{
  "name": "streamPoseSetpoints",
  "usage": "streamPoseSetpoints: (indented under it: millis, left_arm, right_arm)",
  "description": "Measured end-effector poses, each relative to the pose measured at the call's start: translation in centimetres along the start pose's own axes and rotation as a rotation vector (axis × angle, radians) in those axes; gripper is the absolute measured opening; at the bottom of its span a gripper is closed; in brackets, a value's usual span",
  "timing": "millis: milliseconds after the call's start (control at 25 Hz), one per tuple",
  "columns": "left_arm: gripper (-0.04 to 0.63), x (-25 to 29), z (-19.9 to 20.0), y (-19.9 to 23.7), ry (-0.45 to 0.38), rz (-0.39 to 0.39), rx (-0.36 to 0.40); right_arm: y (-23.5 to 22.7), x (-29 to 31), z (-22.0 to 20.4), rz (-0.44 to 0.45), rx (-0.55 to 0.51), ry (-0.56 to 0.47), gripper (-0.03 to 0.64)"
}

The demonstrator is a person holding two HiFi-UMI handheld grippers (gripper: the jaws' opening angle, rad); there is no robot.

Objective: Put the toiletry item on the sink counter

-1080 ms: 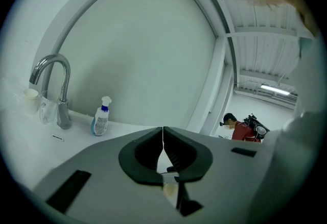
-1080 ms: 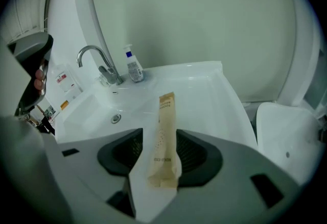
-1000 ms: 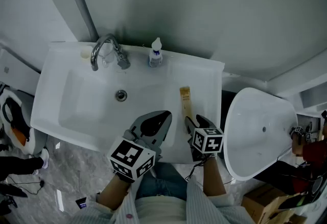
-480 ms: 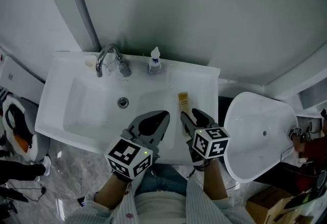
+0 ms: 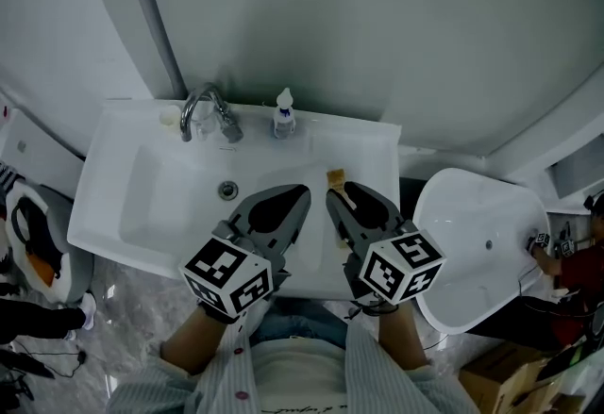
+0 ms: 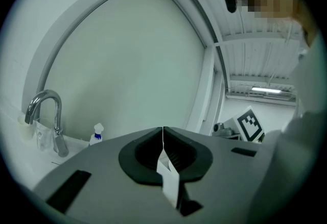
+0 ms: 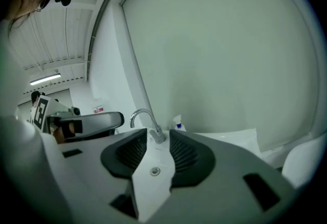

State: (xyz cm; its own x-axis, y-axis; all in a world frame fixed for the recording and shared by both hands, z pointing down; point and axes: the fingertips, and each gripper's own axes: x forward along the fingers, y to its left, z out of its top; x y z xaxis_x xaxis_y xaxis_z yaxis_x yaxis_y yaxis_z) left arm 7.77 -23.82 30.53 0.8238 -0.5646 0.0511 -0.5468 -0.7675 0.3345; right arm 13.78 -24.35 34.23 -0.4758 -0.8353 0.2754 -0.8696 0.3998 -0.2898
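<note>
A flat tan toiletry item (image 5: 334,177) lies on the white sink counter (image 5: 373,157), right of the basin. Its near end is hidden under my right gripper (image 5: 342,191), which hovers just in front of and above it. That gripper's jaws are closing with a gap left between them; in the right gripper view (image 7: 158,135) only the basin and drain show through the gap. My left gripper (image 5: 299,190) hangs over the basin's near right side. Its jaws meet tip to tip (image 6: 162,130) with nothing in them.
A chrome faucet (image 5: 204,110) and a small white bottle with a blue collar (image 5: 281,112) stand at the back of the sink. A white toilet (image 5: 472,242) sits to the right, and a black, white and orange object (image 5: 28,242) lies on the floor at the left.
The right gripper has lifted up and away from the tan item, which stays on the counter, and its jaws have narrowed. Both grippers sit higher and larger in the head view.
</note>
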Motion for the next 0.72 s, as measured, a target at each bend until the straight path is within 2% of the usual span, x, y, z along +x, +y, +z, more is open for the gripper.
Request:
streamPoseSetpoints:
  millis: [360, 720]
  left_arm:
    - [0.018, -0.2, 2.2, -1.5, -0.038, -0.064, 0.034]
    - [0.018, 0.3, 2.4, -2.2, -0.023, -0.108, 0.046]
  right_arm:
    - [2.6, -2.1, 3.0, 0.035, -0.062, -0.08, 0.038]
    - [3.2, -2.8, 3.7, 0.068, -0.073, -0.091, 0.011]
